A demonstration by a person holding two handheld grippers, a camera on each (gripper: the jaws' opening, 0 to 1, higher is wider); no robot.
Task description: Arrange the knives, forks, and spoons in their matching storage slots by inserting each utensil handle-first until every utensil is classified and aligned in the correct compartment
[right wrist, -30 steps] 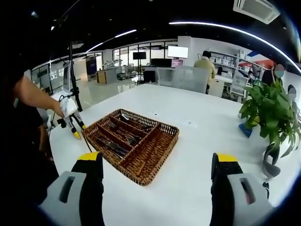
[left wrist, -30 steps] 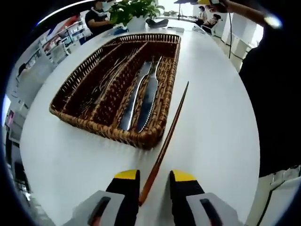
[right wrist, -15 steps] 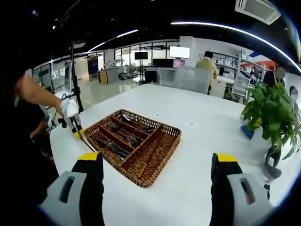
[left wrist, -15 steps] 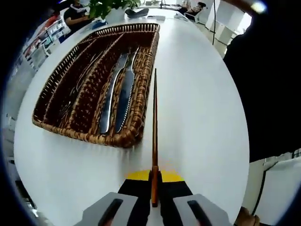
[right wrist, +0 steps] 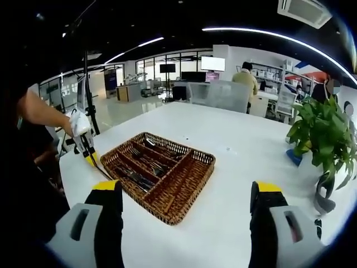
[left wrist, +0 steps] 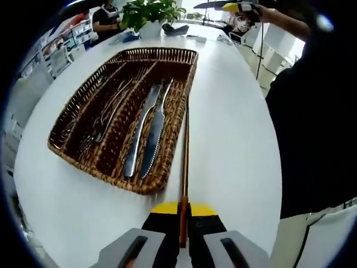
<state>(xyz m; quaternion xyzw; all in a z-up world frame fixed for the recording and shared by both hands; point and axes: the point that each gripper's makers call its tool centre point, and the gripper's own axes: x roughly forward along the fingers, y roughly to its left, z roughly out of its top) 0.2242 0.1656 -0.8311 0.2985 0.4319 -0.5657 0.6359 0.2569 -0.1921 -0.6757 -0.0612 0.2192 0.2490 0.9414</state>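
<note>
A wicker cutlery basket (left wrist: 139, 187) with long compartments lies on the white table (left wrist: 234, 128). Two knives (left wrist: 148, 134) rest in its right-hand slot, and forks and spoons (left wrist: 103, 120) fill the slots to the left. My left gripper (left wrist: 181, 215) is shut on the near end of a thin brown chopstick (left wrist: 185, 145), which points away along the basket's right rim. In the right gripper view the left gripper (right wrist: 88, 153) is held at the basket's (right wrist: 167, 218) near-left corner. My right gripper (right wrist: 187, 190) hangs open above the table, with nothing between its fingers.
A potted green plant (right wrist: 323, 134) stands at the table's right edge, and the same plant (left wrist: 153, 11) shows beyond the basket's far end. A person's arm (right wrist: 44, 114) holds the left gripper. Desks, chairs and a seated person (right wrist: 245, 78) lie beyond the table.
The left gripper's jaws, open around the chopstick a second ago, have shut on it. The chopstick now points straight along the basket's right rim. The right gripper has hardly moved.
</note>
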